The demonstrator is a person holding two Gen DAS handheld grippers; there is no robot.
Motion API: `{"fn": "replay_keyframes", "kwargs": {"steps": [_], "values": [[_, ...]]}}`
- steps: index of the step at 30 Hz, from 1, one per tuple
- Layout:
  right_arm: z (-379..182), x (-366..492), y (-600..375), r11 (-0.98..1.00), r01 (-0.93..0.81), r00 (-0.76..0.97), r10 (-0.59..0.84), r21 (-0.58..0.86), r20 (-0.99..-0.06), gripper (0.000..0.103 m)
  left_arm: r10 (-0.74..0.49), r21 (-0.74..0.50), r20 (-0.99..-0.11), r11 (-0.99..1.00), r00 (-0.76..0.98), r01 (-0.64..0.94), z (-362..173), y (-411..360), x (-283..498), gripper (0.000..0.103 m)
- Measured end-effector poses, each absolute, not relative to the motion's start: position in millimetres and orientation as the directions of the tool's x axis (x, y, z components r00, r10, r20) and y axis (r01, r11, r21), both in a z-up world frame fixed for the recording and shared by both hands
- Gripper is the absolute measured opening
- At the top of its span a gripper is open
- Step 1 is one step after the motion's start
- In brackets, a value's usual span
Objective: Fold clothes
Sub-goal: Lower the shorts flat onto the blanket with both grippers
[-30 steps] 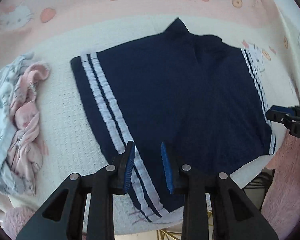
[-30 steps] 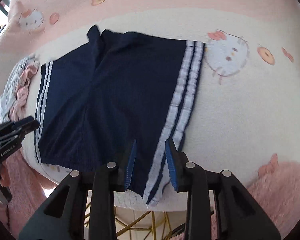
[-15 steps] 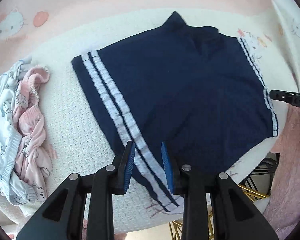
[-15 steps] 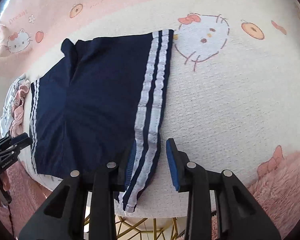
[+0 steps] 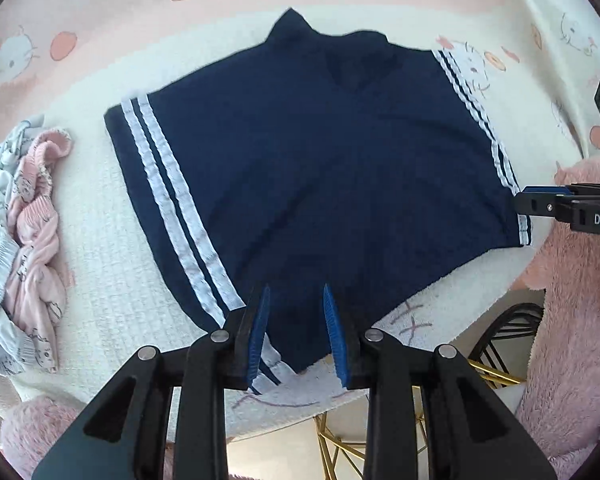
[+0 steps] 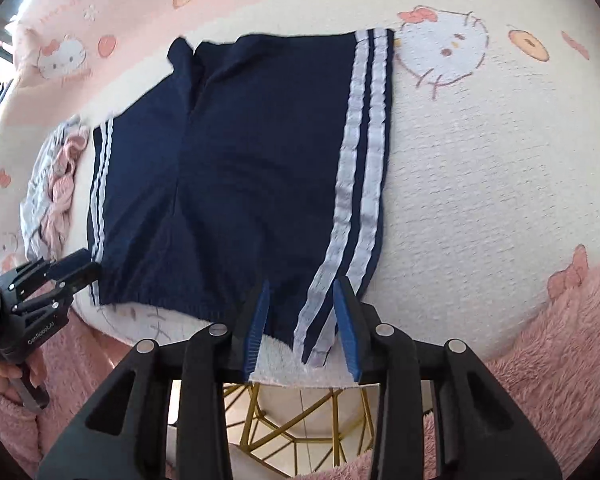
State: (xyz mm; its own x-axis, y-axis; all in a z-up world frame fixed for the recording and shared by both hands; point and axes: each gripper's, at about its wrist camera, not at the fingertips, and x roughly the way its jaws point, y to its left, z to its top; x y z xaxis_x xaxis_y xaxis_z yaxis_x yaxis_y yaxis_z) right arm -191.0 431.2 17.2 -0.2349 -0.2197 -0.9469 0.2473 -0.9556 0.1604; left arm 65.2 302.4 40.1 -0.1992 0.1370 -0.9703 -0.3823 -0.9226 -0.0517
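Navy shorts with white side stripes (image 5: 320,184) flat on cream cat-print blanket (image 6: 480,200). Left gripper (image 5: 296,332) jaws apart over waistband; right gripper (image 6: 300,328) jaws just widening around striped corner, not pinching.

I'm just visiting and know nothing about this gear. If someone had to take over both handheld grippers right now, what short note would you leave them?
Left gripper: open, over the near edge of the navy shorts, close to their left white stripes; nothing held.
Right gripper: jaws have just been opening; the right striped corner of the shorts lies between them, pads not pressing.
The shorts lie spread flat on the cream and pink blanket, waistband nearest the grippers.
A bunched pile of pink and grey clothes sits beside the shorts, to the left.
Done: shorts laid out.
Left: no fold shows yet; fold the shorts, then probably the pile.
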Motion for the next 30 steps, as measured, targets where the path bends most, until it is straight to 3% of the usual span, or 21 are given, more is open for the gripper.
{"fn": "replay_keyframes", "kwargs": {"steps": [5, 13, 21, 22, 24, 26, 30], "values": [[17.4, -190.4, 430.9, -0.955, 0.249, -0.234, -0.221, 0.161, -0.947, 0.034, 0.096, -0.044, -0.982, -0.953, -0.161, -0.298, 27.8, 291.4, 68.2, 0.031], [17.6, -189.3, 430.3, -0.954, 0.252, -0.233, -0.223, 0.163, -0.947, 0.037, 0.321, -0.289, -0.919, -0.943, -0.228, -0.165, 59.7, 249.1, 61.5, 0.031], [17.9, -188.2, 429.8, -0.953, 0.255, -0.232, -0.225, 0.164, -0.946, 0.035, 0.298, -0.275, -0.936, -0.951, -0.187, -0.142, 44.4, 261.0, 85.1, 0.031], [17.9, -188.1, 429.7, -0.953, 0.255, -0.232, -0.225, 0.164, -0.946, 0.034, 0.298, -0.275, -0.937, -0.951, -0.184, -0.140, 41.7, 262.2, 91.2, 0.031], [18.0, -187.8, 429.6, -0.953, 0.256, -0.232, -0.226, 0.165, -0.946, 0.016, 0.295, -0.275, -0.938, -0.953, -0.181, -0.128, 42.5, 257.8, 93.8, 0.031], [18.1, -187.5, 429.5, -0.952, 0.256, -0.231, -0.226, 0.165, -0.946, 0.010, 0.298, -0.281, -0.937, -0.953, -0.182, -0.117, 43.1, 254.5, 94.0, 0.031], [18.2, -187.0, 429.2, -0.952, 0.258, -0.231, -0.227, 0.166, -0.946, 0.009, 0.300, -0.287, -0.936, -0.953, -0.182, -0.094, 41.8, 248.4, 96.2, 0.031]]}}
